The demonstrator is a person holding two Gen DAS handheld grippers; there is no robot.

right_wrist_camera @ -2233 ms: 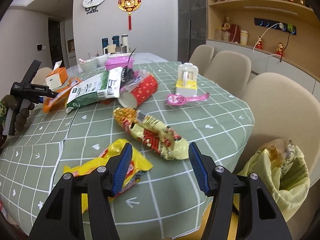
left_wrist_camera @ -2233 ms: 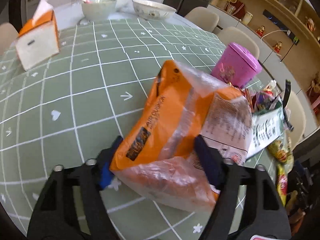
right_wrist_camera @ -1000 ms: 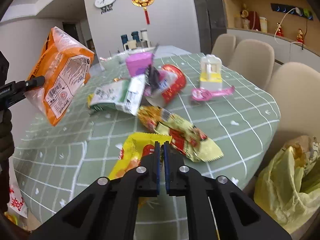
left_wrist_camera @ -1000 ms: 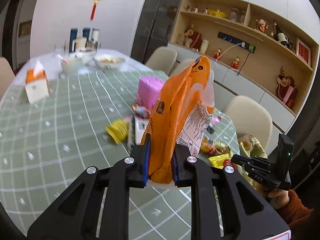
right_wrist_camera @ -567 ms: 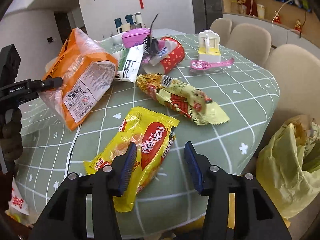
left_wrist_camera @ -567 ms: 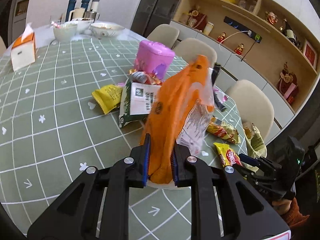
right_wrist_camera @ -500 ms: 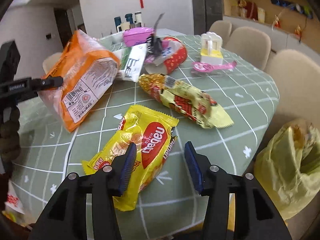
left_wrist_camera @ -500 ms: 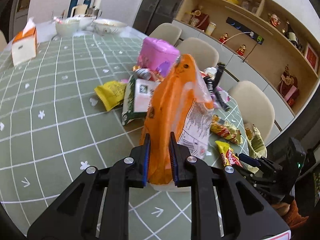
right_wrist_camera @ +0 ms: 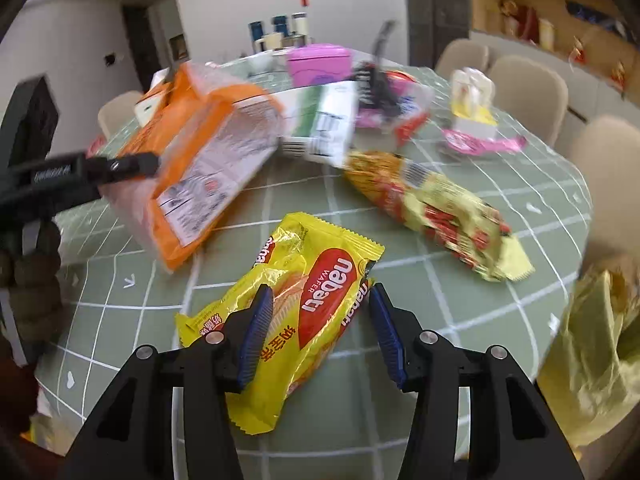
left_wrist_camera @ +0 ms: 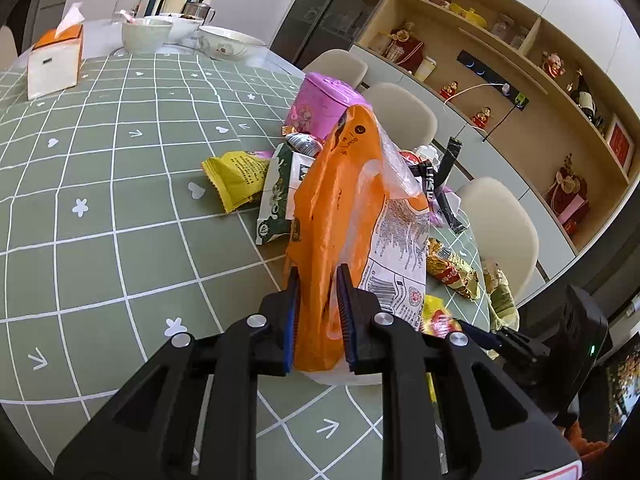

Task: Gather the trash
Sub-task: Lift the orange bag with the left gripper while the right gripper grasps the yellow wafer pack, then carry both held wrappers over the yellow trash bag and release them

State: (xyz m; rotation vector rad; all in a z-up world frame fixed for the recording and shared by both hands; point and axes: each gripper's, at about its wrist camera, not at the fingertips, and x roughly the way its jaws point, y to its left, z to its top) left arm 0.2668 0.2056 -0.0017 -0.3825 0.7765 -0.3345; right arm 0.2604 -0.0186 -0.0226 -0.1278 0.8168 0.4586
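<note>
Left gripper (left_wrist_camera: pixel 318 316) fingers pinched tight on the lower end of an orange snack bag (left_wrist_camera: pixel 340 216), lifted clear of the green checked tablecloth (left_wrist_camera: pixel 100 200) and standing upright out of the jaws, clear plastic and a white printed label panel on its right face. Seen from the right wrist, same bag (right_wrist_camera: pixel 204 152) hanging tilted above the table's left side, held out from the left gripper (right_wrist_camera: pixel 132 166).

Right gripper (right_wrist_camera: pixel 320 328) fingers spread wide, straddling a yellow wafer packet (right_wrist_camera: pixel 296 304) lying flat near the table's near edge; blue pads at either flank of the packet, contact with it not clear to see.

Behind the orange bag toward the table's middle: a crumpled yellow wrapper (left_wrist_camera: pixel 236 178), a green-and-white pouch (left_wrist_camera: pixel 280 196), a pink lidded tub (left_wrist_camera: pixel 324 106). Further right, a gold-and-red noodle wrapper (right_wrist_camera: pixel 436 208) flat on the cloth, well apart from the wafer packet. Near the far right edge, a small white-and-yellow container (right_wrist_camera: pixel 472 104) with a pink scoop (right_wrist_camera: pixel 484 144) just beside it. Past the table's right edge, a yellow trash bag (right_wrist_camera: pixel 592 344), open at the top.

At the far left corner, an orange-topped tissue box (left_wrist_camera: pixel 54 62); bowls (left_wrist_camera: pixel 148 34) at the far edge.
</note>
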